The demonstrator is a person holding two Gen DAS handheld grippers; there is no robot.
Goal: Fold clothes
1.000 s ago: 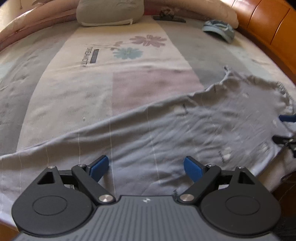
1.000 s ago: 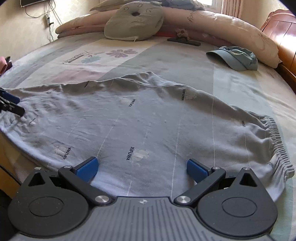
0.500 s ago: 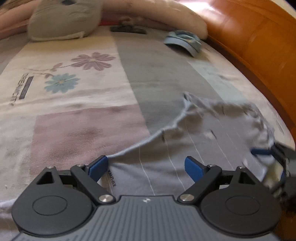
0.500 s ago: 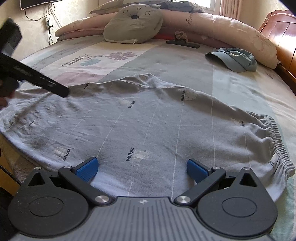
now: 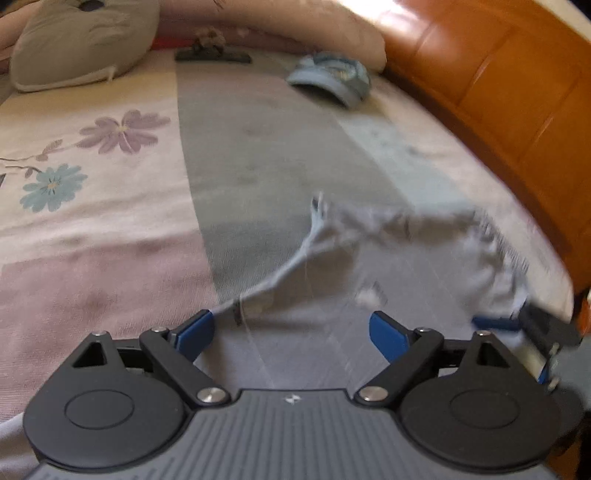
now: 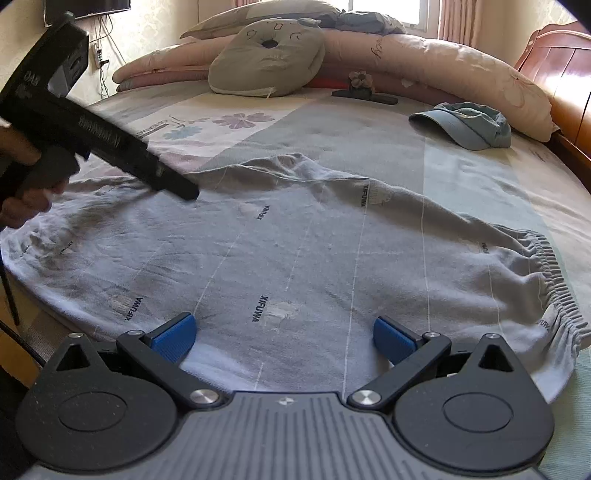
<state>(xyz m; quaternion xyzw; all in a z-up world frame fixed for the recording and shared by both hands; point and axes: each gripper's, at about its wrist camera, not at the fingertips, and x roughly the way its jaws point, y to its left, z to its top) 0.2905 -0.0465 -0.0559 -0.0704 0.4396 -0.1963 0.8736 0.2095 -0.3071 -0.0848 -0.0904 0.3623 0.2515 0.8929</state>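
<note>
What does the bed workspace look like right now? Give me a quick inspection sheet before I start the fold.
Surface: patchwork bedsheet with flower prints.
Job's things: grey garment spread flat, elastic waistband at the right, not yet folded.
Clutter: blue cap, grey cushion, dark flat object near the rolled pink quilt.
Grippers: left gripper over the garment's far edge, jaws open, nothing held; right gripper over the near hem, jaws open, nothing held.
Cables: wires on the wall, off the bed.
Surroundings: wooden bed frame, window.
</note>
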